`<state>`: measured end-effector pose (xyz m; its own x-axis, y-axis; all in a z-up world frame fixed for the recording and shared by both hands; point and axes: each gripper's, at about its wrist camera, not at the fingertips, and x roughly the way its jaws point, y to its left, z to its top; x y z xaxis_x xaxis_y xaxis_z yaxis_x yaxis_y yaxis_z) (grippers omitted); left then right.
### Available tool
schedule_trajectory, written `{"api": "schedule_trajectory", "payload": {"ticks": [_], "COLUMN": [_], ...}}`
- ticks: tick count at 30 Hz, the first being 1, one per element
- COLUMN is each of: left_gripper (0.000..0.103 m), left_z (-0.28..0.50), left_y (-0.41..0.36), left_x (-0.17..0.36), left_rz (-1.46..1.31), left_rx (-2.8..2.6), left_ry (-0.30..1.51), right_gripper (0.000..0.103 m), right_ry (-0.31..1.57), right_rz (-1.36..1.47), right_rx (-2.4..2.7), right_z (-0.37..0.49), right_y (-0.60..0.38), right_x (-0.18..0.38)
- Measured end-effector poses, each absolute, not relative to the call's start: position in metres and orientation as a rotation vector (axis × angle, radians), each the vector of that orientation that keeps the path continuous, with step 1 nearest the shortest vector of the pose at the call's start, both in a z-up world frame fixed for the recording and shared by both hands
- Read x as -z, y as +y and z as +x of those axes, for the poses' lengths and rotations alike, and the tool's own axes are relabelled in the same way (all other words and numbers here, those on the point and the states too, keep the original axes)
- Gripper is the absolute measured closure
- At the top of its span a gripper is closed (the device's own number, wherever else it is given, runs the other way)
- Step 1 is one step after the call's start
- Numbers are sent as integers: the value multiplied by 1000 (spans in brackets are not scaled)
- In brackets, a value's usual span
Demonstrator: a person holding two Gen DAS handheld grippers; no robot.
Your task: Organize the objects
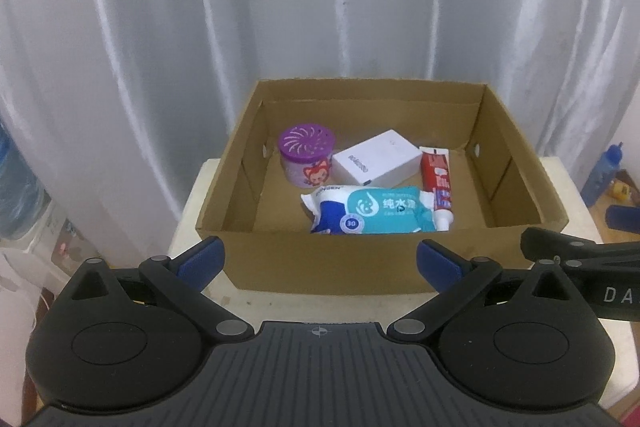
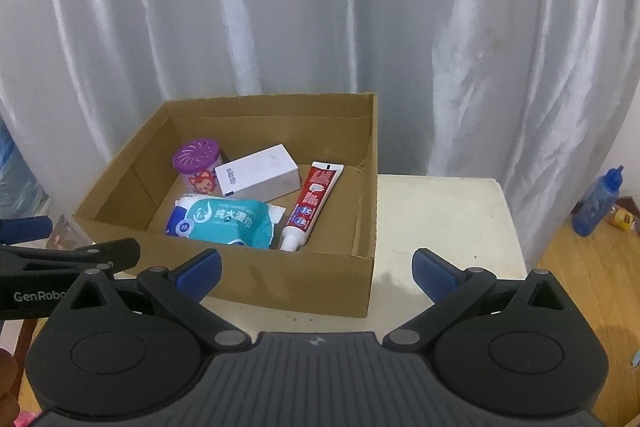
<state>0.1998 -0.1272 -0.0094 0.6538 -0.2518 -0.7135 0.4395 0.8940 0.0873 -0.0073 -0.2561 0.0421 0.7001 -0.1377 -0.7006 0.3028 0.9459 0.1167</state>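
Note:
An open cardboard box (image 1: 320, 263) (image 2: 296, 277) sits on a cream table (image 2: 444, 219). Inside it are a purple-lidded round container (image 1: 306, 157) (image 2: 197, 167), a white box (image 1: 378, 159) (image 2: 260, 177), a teal wet-wipes pack (image 1: 370, 211) (image 2: 224, 221) and a red toothpaste tube (image 1: 438, 187) (image 2: 312, 205). My left gripper (image 1: 320, 261) hangs open in front of the box's near wall, holding nothing. My right gripper (image 2: 316, 269) is open too, level with the box's near right corner, and empty. Each gripper's body shows at the edge of the other's view.
White curtains (image 1: 280, 7) hang close behind the table. A blue bottle (image 2: 598, 203) (image 1: 604, 171) and small yellow items stand on the wooden floor at the right. Clear plastic containers (image 1: 24, 195) are stacked at the left. Bare table top lies to the right of the box.

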Motion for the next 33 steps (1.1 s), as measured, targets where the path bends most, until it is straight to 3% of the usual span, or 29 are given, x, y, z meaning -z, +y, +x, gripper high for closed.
{"api": "schedule_trajectory", "payload": {"ticks": [33], "left_gripper": [1], "left_z": [203], "left_y": [-133], "left_x": [11], "left_rz": [310], "left_rx": [389], "left_ry": [765], "right_gripper": [0], "right_ry": [795], "right_rz": [272], "right_rx": [267], "right_z": [-7], "right_y": [-259], "right_x": [-38]}}
